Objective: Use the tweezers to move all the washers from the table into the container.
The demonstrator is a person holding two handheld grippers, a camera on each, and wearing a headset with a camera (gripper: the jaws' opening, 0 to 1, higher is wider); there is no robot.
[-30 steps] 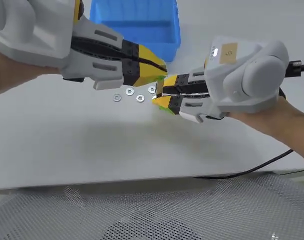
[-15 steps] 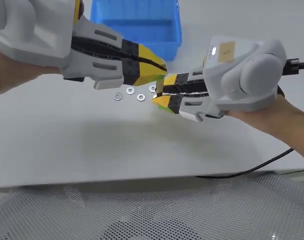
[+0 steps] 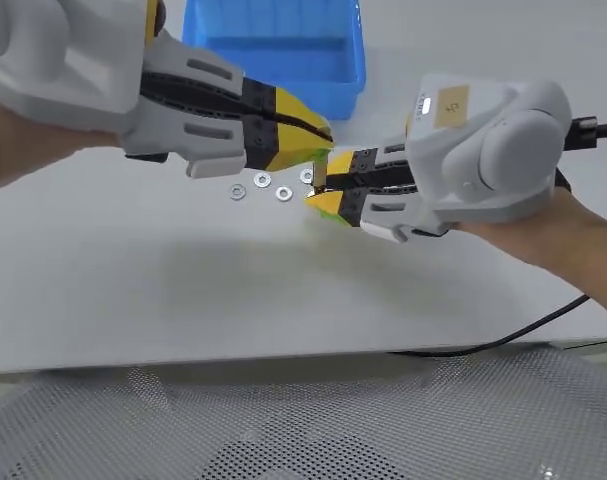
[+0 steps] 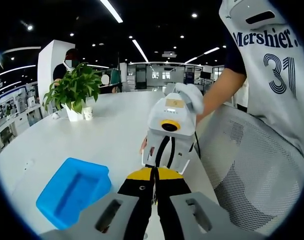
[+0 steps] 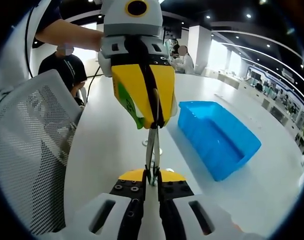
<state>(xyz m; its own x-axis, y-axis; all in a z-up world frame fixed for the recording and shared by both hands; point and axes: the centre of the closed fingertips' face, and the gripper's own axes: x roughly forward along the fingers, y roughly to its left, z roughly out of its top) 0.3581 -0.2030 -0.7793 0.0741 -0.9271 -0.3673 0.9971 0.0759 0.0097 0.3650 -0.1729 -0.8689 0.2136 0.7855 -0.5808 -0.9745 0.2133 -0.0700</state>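
Both grippers are on the tool at once here: in the right gripper view the left gripper [image 5: 154,122] has its yellow jaws pinched shut on one end of the tweezers [image 5: 152,150], and the right gripper [image 5: 152,181] is clamped shut on the other end, the thin metal strip running straight between them. It looks like a handover or a regrip, though which end is the working tip is hard to tell at this size. The four washers [image 3: 262,181] lie in a loose cluster on the white surface [image 3: 183,290], just beside and below the meeting jaws, and none is lifted yet. The blue container [image 3: 273,45] sits just beyond them. The risk is plain: if one gripper lets go before the other has a square hold, the tweezers could twist or drop right onto the washers and scatter them. Pulling while both are clamped could bend the thin arms or skew the tips. A crooked grip would also make pinching flat washers off the surface fiddly.
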